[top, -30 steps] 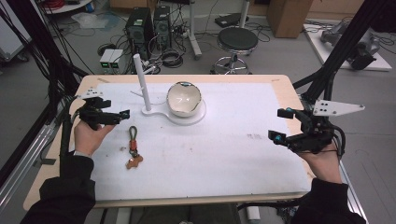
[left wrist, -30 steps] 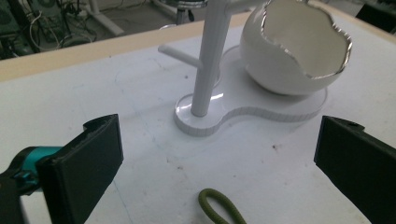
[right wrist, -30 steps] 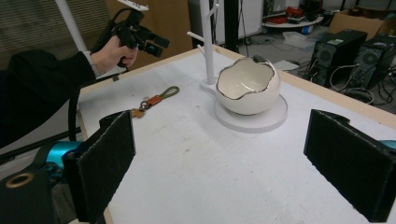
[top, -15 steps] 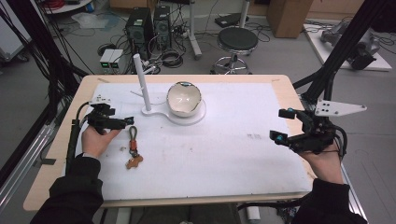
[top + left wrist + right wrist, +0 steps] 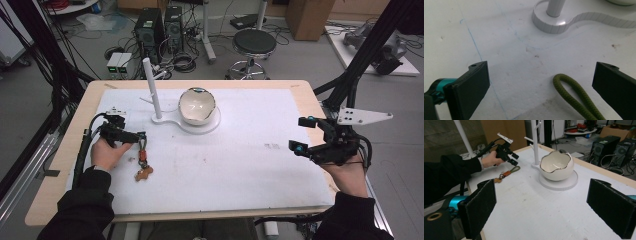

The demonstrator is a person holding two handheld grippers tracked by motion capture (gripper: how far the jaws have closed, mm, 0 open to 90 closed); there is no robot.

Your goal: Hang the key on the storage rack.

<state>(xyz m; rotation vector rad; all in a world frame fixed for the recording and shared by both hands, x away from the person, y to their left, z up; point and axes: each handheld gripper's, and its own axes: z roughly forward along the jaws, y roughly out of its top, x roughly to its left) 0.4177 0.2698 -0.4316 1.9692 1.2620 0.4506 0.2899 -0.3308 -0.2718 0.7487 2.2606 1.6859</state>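
A keychain with an olive cord loop, an orange clasp and a brown tag lies on the white mat at the left. My left gripper is open, low over the mat at the cord's far end. In the left gripper view the cord loop lies between the jaws, nearer the right one, and nothing touches it. My right gripper hovers open and empty at the table's right side. From the right gripper view I see the left gripper just beyond the keychain.
A white stand with an upright peg post holds a cracked-egg-shaped white bowl at the back middle of the table. The stand's round base lies just ahead of my left gripper. A stool and computers stand on the floor beyond.
My left gripper has moved right and slightly nearer, from the table's left edge to the keychain's cord loop. The right gripper has stayed where it was.
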